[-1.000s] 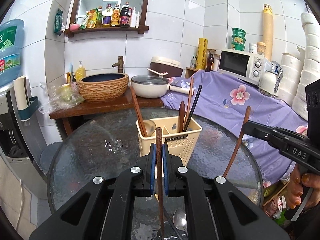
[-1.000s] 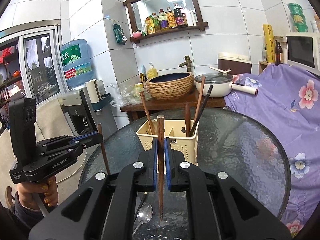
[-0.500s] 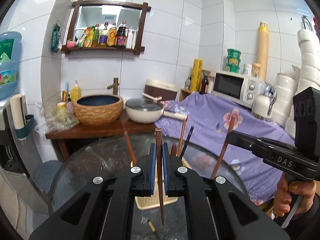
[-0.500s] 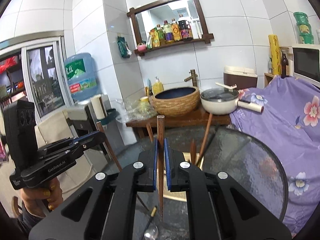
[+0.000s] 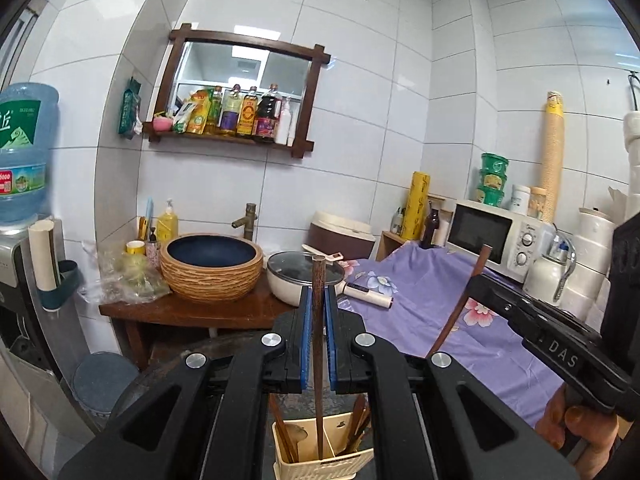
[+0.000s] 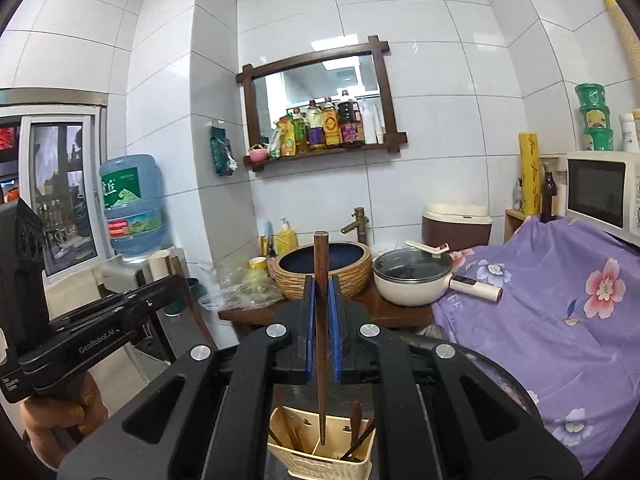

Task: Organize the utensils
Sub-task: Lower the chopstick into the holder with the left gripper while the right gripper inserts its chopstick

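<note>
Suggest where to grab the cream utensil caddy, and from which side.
Pinch the caddy by its near wall's rim, mid-span, coming straight down. The body looks too wide for the jaws; the upright wall is thin. Utensils lean at both ends, leaving the middle free. Left gripper and right gripper each clamp a chopstick; empty one first.
</note>
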A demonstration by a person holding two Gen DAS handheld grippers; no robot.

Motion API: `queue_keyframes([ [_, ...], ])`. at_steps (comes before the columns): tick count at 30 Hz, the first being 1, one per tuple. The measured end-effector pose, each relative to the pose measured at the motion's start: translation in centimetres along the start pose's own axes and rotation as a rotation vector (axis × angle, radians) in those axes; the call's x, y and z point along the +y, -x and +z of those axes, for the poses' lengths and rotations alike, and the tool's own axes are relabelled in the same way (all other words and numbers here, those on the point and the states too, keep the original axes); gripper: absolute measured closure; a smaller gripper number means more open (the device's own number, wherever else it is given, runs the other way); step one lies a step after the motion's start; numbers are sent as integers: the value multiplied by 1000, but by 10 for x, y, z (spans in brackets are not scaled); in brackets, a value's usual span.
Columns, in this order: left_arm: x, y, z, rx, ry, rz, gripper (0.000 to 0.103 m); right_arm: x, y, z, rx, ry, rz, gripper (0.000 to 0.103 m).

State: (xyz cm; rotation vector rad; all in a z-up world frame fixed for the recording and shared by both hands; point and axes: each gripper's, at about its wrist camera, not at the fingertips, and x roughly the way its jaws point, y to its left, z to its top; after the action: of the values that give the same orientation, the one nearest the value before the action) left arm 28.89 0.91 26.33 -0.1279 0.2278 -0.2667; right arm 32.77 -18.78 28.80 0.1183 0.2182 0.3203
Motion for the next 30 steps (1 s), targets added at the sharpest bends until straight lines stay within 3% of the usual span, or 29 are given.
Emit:
queue_keyframes([
  [12, 13, -47, -66, 66, 17, 76, 97, -23, -46, -66, 99, -26, -54, 96],
  [18, 18, -59, -95, 123, 23, 77, 97, -27, -57, -89, 140, -34, -60, 96],
  [30, 21, -74, -121, 196, 15, 76, 97, -32, -67, -116, 192, -38, -76, 96],
])
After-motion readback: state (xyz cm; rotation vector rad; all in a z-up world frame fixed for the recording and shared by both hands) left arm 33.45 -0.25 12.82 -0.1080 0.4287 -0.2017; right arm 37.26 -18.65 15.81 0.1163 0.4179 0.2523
